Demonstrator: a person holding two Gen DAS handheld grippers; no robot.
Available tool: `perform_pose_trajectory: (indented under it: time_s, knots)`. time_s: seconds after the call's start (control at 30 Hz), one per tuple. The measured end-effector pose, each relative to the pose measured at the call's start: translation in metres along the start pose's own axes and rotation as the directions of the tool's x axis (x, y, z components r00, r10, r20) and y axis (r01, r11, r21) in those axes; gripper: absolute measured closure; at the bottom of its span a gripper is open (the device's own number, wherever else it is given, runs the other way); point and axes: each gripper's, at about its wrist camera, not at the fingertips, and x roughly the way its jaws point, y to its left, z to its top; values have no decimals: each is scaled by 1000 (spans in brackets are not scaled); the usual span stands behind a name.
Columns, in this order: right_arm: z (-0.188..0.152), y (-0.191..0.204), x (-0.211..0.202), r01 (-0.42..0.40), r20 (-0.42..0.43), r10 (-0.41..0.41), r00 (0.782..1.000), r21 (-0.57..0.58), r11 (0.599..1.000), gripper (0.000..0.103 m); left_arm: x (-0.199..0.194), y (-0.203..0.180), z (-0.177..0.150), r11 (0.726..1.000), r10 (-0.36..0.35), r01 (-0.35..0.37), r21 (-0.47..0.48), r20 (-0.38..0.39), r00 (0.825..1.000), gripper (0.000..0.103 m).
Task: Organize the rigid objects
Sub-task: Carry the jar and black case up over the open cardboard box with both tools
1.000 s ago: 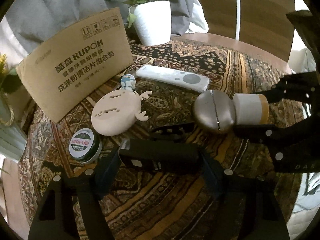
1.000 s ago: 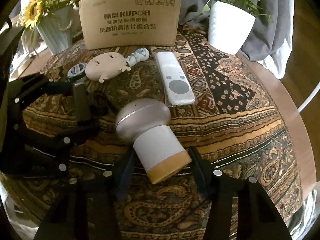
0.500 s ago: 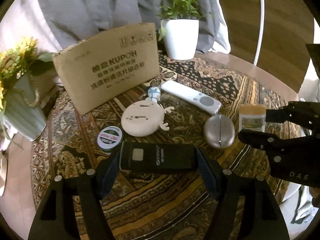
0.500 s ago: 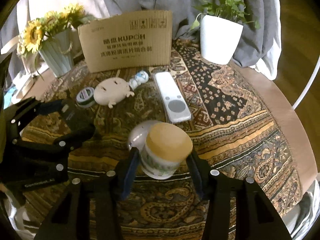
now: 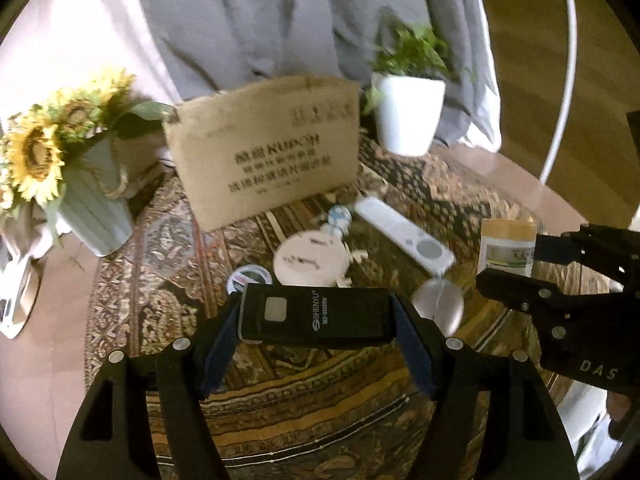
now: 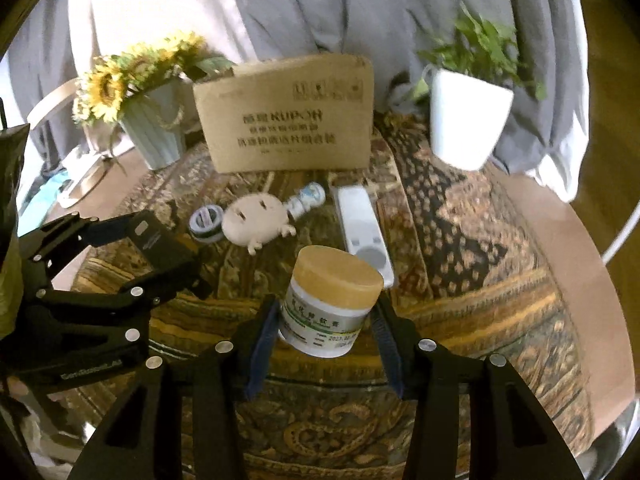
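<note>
Left gripper (image 5: 316, 320) clamped on black rectangular SHENYU-labelled device (image 5: 314, 317), held crosswise, lower centre of frame, above patterned brown tablecloth (image 5: 320, 400); right gripper (image 6: 326, 320) gripping white cylindrical jar with tan lid (image 6: 330, 300), centre of frame, lifted off cloth; beyond, mid-frame: white slim remote control (image 6: 362, 226), beige round flat toy (image 6: 256, 224), small round tin (image 6: 206, 222); brown printed cardboard sheet (image 6: 288, 116) upright at upper centre
</note>
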Motion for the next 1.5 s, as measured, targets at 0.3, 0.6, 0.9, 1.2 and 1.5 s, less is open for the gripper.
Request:
perform_pose_trajectory:
  time_s: [0.3, 0.6, 0.9, 1.2, 1.5]
  knots:
    - [43, -9, -20, -42, 118, 45, 992, -30, 999, 55, -17, 11, 41, 991, 97, -91, -96, 66, 993, 31]
    - [94, -9, -18, -83, 208, 94, 974, -61, 995, 55, -17, 32, 87, 983, 142, -126, -131, 123, 982, 31]
    - [148, -2, -9, -106, 275, 128, 953, -92, 990, 55, -13, 52, 136, 977, 185, -162, -141, 177, 967, 31]
    - [195, 6, 4, -110, 298, 139, 945, -111, 988, 55, 2, 66, 182, 974, 211, -189, -125, 191, 959, 31]
    - [244, -17, 41, -133, 245, 158, 956, -116, 984, 55, 35, 90, 218, 972, 201, -182, -152, 125, 972, 31]
